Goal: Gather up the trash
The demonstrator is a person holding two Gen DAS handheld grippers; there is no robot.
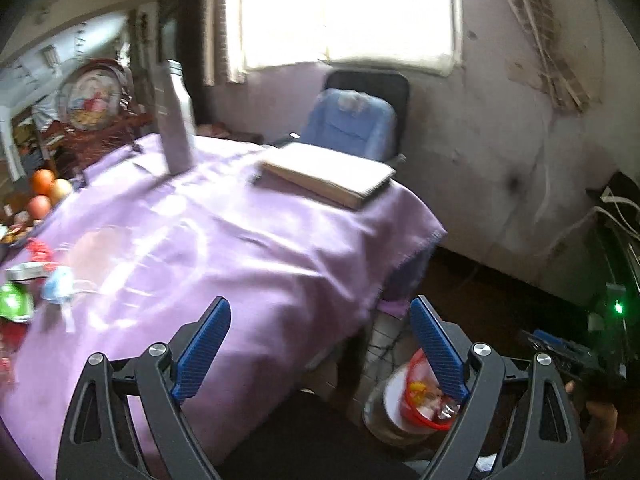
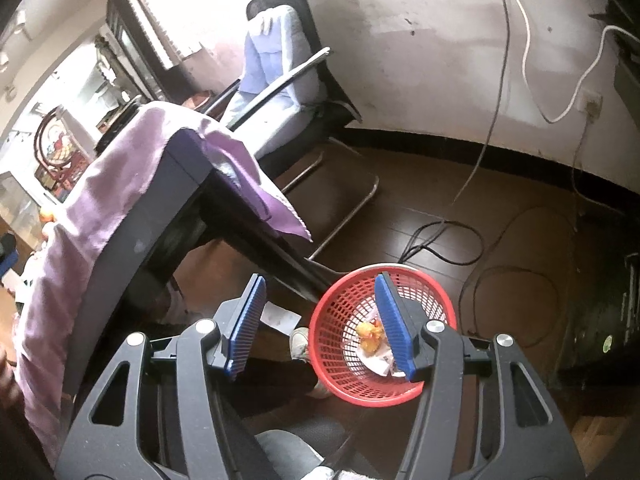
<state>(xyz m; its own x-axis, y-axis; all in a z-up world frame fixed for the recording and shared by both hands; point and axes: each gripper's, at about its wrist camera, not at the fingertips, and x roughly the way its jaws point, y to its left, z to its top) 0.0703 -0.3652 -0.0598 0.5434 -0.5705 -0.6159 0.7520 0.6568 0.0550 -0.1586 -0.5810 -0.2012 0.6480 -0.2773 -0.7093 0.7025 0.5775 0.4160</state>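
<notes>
Several wrappers lie at the left edge of the purple-clothed table (image 1: 248, 248): a green one (image 1: 14, 304), a light blue one (image 1: 58, 286) and a red one (image 1: 38, 250). My left gripper (image 1: 320, 304) hangs open over the table's near right corner, nothing between its blue pads. On the floor beside the table stands a red mesh basket (image 2: 344, 380) holding yellow and white trash (image 2: 370, 338). My right gripper (image 2: 320, 280) hovers open above the basket's near rim, empty. The same basket (image 1: 416, 412) shows low in the left wrist view.
A spiral notebook (image 1: 328, 176) and a tall grey carton (image 1: 176, 120) rest on the table's far side, fruit (image 1: 44, 188) at its left. A chair with a blue cushion (image 2: 276, 64) stands behind. Cables (image 2: 440, 240) run over the dark floor. A person's shoe (image 2: 300, 344) is beside the basket.
</notes>
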